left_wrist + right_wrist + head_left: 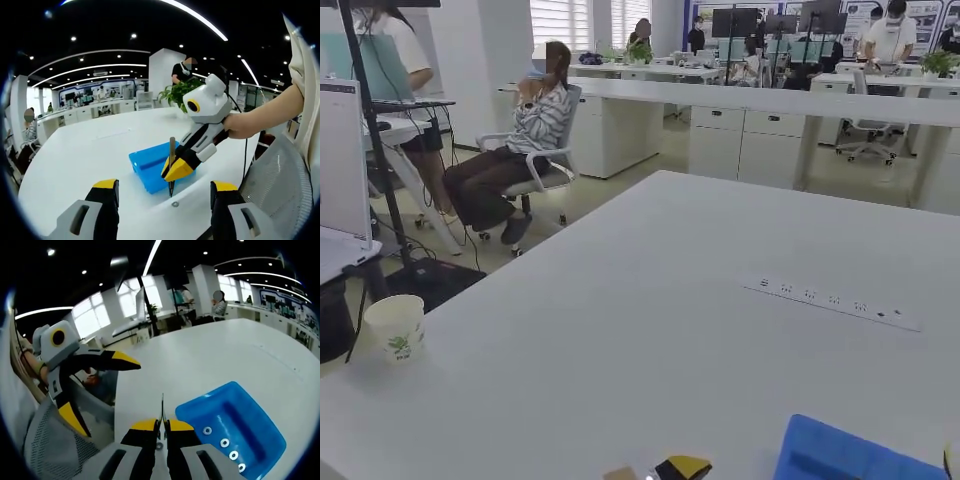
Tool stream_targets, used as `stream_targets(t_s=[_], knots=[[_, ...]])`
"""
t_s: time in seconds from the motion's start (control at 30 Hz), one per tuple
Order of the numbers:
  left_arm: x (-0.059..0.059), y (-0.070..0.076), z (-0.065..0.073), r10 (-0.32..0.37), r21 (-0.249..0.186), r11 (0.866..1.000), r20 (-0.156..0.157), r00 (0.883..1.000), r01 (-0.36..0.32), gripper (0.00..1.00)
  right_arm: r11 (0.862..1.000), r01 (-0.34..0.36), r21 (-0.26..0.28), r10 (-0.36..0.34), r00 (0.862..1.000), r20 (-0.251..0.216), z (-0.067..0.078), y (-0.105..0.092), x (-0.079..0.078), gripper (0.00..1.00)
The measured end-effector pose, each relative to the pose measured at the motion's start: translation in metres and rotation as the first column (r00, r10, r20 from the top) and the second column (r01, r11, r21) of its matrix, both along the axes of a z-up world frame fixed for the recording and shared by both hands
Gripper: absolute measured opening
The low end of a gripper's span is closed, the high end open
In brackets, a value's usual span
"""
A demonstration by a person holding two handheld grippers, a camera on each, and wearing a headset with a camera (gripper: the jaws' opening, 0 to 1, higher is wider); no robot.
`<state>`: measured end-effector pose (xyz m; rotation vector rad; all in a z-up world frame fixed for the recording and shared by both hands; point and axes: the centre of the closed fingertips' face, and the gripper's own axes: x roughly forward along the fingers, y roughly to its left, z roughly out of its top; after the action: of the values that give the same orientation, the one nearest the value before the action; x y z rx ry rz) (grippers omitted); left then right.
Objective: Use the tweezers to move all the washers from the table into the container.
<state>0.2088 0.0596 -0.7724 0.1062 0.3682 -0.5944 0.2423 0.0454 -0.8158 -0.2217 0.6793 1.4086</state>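
"Jaws?"
"Those of my right gripper (162, 425) were clamped on the tweezers (162, 410), held upright, tips down. My left gripper (164, 186) stood wide apart, holding nothing."
"And the washers?"
"One washer (174, 204) lay on the tabletop (75, 160) by its near edge, close under the tips, just beside the blue container (215, 392). Inside it sat four washers (224, 442), in a row."

A white table (620, 330) fills the foreground. A power strip (835, 301) lies flat on its right side, and a paper cup (396, 327) stands upright near its left edge. A blue container (850, 455) shows at the bottom right, with the yellow-and-black tip of a gripper (682, 467) just left of it. Beyond, a person (525, 140) sits in an office chair (552, 165).
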Motion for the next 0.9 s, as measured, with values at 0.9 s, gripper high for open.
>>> stream_targets(t_s=[0.9], knots=[[-0.002, -0.003, -0.004, -0.011, 0.017, 1.000, -0.008, 1.000, 0.012, 0.75, 0.989, -0.118, -0.086, 0.128, 0.984, 0.121, -0.018, -0.002, -0.021, 0.03]])
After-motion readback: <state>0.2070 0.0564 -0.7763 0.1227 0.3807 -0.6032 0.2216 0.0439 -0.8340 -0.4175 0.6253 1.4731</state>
